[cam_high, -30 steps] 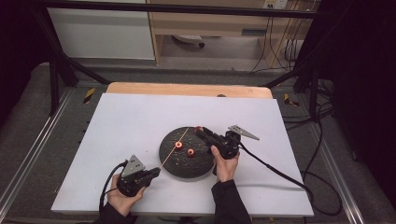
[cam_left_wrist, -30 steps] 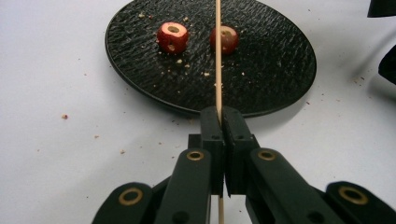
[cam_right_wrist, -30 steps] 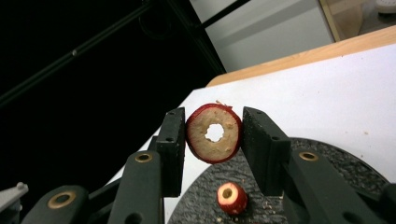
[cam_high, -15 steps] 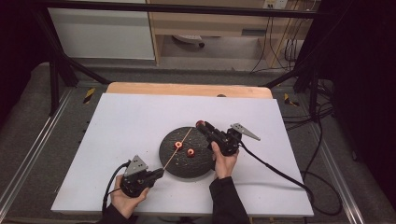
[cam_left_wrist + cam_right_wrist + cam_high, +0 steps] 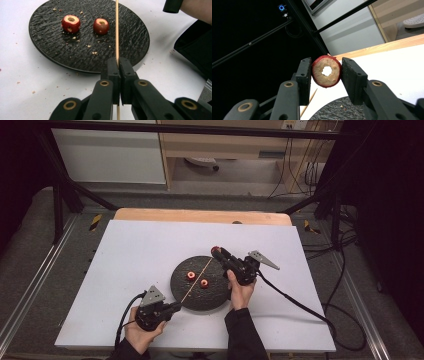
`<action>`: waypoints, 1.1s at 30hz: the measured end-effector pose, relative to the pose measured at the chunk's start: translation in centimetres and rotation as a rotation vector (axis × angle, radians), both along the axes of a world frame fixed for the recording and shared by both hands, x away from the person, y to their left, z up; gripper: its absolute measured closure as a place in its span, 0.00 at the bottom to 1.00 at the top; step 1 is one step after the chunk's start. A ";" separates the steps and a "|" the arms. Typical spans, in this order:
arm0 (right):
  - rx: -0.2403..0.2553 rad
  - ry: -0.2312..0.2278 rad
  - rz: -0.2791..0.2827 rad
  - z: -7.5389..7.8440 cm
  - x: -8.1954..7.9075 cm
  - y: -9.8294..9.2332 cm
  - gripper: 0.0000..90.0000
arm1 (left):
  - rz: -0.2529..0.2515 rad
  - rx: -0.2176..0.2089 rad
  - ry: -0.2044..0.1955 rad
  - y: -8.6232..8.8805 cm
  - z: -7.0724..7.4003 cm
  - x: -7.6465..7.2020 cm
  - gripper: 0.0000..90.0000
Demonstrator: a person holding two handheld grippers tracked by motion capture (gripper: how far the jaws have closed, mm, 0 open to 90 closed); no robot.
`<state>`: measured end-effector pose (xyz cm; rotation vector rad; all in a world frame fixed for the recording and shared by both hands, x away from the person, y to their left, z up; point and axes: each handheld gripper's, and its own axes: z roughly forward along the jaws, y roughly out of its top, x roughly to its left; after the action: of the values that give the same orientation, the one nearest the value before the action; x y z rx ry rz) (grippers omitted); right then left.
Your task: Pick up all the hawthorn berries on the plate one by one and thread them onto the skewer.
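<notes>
The left gripper (image 5: 117, 65) was clamped on a thin wooden skewer (image 5: 116, 30) lying across the black plate (image 5: 197, 297) near the bench's front edge. The right gripper (image 5: 325, 71) pinched a cored red fruit piece (image 5: 326, 71) above the plate's far rim; two more pieces (image 5: 71, 23) sat on the plate.

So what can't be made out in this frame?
- Skewer: far tip cut off by the left gripper view's top edge.
- Fruit piece: sides covered by the right gripper jaws.
- Two red pieces on the plate: their holes too small in the high view.
</notes>
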<state>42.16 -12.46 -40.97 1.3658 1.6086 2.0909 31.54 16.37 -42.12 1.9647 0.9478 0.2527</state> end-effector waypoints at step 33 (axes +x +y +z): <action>-0.006 -0.013 -0.002 -0.2 -0.4 0.2 0.68 | 0.048 -0.045 0.047 -1.9 0.2 0.3 0.98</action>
<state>41.79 -12.21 -41.20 1.3491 1.6068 2.0877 31.85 14.50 -41.88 1.9160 1.0237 0.2115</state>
